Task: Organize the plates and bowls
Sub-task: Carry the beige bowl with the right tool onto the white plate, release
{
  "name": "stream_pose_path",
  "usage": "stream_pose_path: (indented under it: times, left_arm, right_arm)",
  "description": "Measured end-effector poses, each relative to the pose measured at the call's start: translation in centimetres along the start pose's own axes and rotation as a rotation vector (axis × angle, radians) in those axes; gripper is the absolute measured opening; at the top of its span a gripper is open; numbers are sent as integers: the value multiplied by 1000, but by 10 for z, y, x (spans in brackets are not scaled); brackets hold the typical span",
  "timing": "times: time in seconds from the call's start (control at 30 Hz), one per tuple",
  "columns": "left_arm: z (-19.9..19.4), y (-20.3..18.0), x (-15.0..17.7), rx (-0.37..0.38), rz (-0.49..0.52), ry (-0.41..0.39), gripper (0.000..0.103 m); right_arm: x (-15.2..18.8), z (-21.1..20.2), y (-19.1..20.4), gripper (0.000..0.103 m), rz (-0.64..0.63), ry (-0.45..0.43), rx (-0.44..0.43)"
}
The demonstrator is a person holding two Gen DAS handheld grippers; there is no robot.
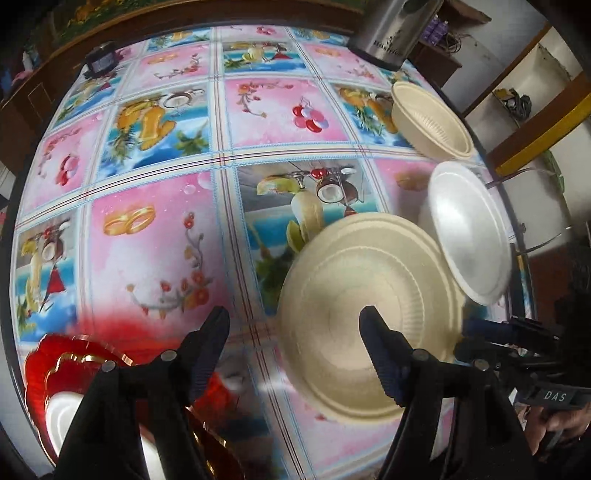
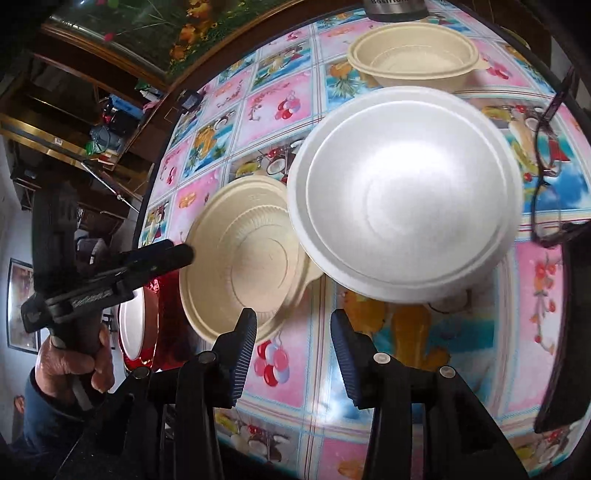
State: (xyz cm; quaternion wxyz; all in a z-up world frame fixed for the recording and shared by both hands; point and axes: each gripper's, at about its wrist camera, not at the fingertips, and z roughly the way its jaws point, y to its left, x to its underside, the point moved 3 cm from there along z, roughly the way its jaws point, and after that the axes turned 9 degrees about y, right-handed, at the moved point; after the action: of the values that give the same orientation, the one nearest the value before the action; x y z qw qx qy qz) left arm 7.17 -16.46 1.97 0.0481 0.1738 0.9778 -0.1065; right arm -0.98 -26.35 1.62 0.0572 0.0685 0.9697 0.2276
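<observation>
Matt foam bowl (image 2: pixel 402 195), glossy tablecloth (image 1: pixel 155 236)

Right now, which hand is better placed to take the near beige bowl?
Left, probably. The left gripper hangs open right over the near beige bowl, one jaw already inside its rim. The right gripper, also open, sits nearer the white bowl.

Round table (image 1: pixel 155 229) spread with a glossy cloth of pink and blue picture squares: flowers, gold rings, fruit, balloons. At its far edge a steel canister (image 1: pixel 391 33) with dark lettering, and a small dark pot (image 1: pixel 99 61) at the far left. Dark-framed eyeglasses (image 2: pixel 546 177) lying open on the cloth at the right.
</observation>
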Motion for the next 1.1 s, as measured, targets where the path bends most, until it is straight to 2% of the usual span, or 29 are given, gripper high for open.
stream_pose_path:
  times: [0.03, 0.07, 0.1, 0.13, 0.3, 0.47, 0.7, 1.1]
  left_arm:
    - [4, 0, -1, -13, 3, 5, 52]
    - [9, 0, -2, -15, 3, 23, 41]
    - [13, 0, 0, -5, 3, 36, 24]
    - [12, -2, 3, 9, 9, 32, 19]
    - [-4, -9, 20, -39, 43, -10, 19]
    - [-34, 3, 46, -24, -1, -67, 19]
    - [-72, 22, 76, -57, -49, -140, 19]
    - [-111, 102, 125, -128, -275, -222, 23]
  right_arm:
    - [-2, 3, -2, 45, 9, -2, -2]
    - [-4, 8, -2, 40, 13, -3, -14]
    - [-5, 13, -2, 34, 10, -1, -8]
    - [-7, 15, -3, 17, 20, -5, 0]
    - [1, 9, 12, 13, -20, -17, -1]
    - [11, -5, 34, 13, -74, -2, -45]
    - [17, -13, 72, 13, -173, 37, -102]
    - [3, 27, 161, 13, -368, 171, -158]
